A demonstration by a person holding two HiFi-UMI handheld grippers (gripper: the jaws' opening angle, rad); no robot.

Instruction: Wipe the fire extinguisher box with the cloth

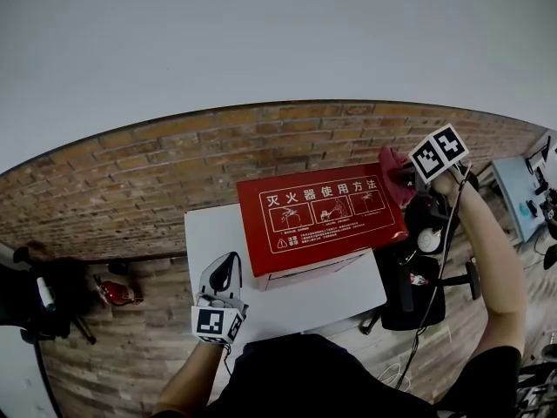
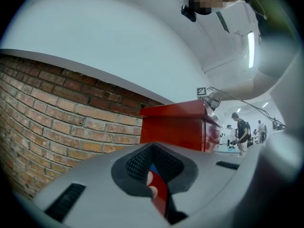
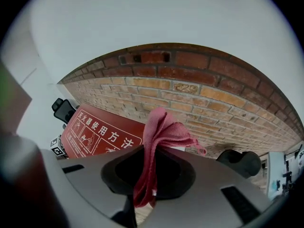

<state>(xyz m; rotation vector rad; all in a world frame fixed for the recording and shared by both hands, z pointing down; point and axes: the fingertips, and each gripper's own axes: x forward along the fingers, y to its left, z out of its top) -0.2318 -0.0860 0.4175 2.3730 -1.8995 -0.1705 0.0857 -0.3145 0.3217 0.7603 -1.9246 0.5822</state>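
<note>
1. Close under the camera is the person's dark shirt (image 1: 322,377). Beyond it stands the white table (image 1: 213,233), set against a brick wall (image 1: 130,181) on the far side.
2. On the table lies the red fire extinguisher box (image 1: 322,216), with its printed face turned up. Its long axis goes from left to right, and it fills the far right part of the table.
3. At the box's far right corner is the right gripper (image 3: 144,189). Its jaws are closed tight on the cloth. From this claw, almost all of the box lies to the left and a little nearer.
4. On the near left, the left gripper (image 1: 224,268) rests on the table just beside the box's near left corner. Its jaws are together with nothing gripped. A thin red and blue strip shows in the slit, and I cannot say what it is.
5. Bunched above the right jaws is the dark pink cloth (image 3: 164,129), at the corner of the box. Whether it touches the box I cannot tell.
6. I judge that the right hand is the one to wipe, and the stroke should go left along the long axis.
</note>
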